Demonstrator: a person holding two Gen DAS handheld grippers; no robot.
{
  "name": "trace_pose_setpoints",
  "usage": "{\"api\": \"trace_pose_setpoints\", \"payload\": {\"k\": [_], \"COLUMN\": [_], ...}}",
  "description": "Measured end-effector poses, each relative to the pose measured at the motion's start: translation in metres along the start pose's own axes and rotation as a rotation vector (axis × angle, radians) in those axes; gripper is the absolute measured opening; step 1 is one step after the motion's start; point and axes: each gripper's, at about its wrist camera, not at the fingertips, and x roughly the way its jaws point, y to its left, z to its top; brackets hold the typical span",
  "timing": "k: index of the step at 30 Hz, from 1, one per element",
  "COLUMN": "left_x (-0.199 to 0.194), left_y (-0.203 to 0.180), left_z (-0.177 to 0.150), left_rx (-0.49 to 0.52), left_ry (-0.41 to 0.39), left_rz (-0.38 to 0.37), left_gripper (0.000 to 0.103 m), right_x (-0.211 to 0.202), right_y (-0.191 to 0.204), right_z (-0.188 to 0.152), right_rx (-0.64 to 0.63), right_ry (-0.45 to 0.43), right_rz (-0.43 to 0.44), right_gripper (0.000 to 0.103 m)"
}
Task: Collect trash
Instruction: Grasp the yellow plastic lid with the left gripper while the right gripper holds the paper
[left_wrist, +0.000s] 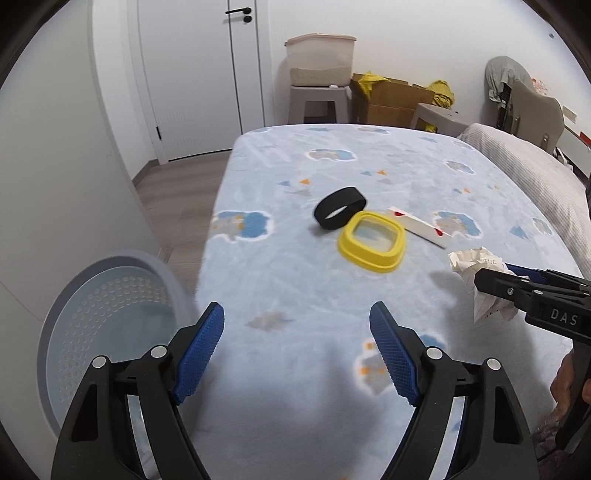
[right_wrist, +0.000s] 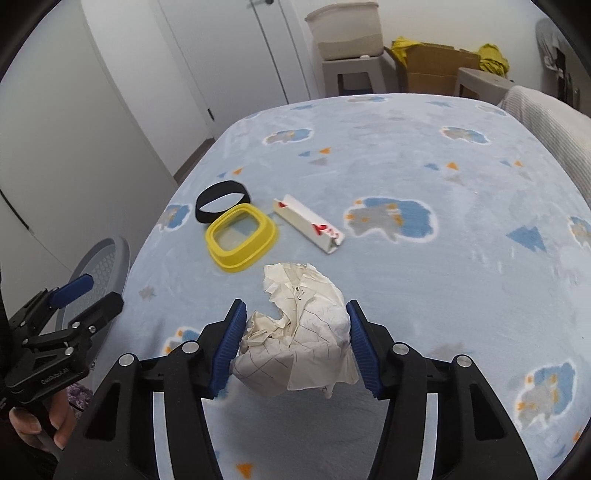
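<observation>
Left wrist view, door handle (left_wrist: 238, 12) visible, left gripper (left_wrist: 297, 350) jaws wide apart and empty beside grey bin (left_wrist: 110, 317), right wrist view, right gripper (right_wrist: 295, 345) jaws clamped on crumpled paper (right_wrist: 303, 332) near yellow lid (right_wrist: 242, 238), above the bed (right_wrist: 424, 177)

Home bedroom — blanket-covered bed (left_wrist: 332, 295), white door (left_wrist: 207, 74), cardboard box (left_wrist: 388, 99).
</observation>
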Motion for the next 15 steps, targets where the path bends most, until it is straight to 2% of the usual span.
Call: {"api": "trace_pose_setpoints", "payload": {"k": [7, 15], "left_x": [0.032, 0.073], "left_y": [-0.031, -0.055], "left_z": [0.025, 0.039], "left_rx": [0.000, 0.021], "left_ry": [0.053, 0.098], "left_rz": [-0.093, -0.067], "left_gripper": [0.078, 0.078], "right_x": [-0.024, -0.043], "right_y": [-0.028, -0.046], "right_z": [0.006, 0.016], "right_rx": [0.062, 0.122], "right_ry": [-0.056, -0.105], "right_rz": [0.001, 0.017], "right_gripper": [0.054, 0.054]}}
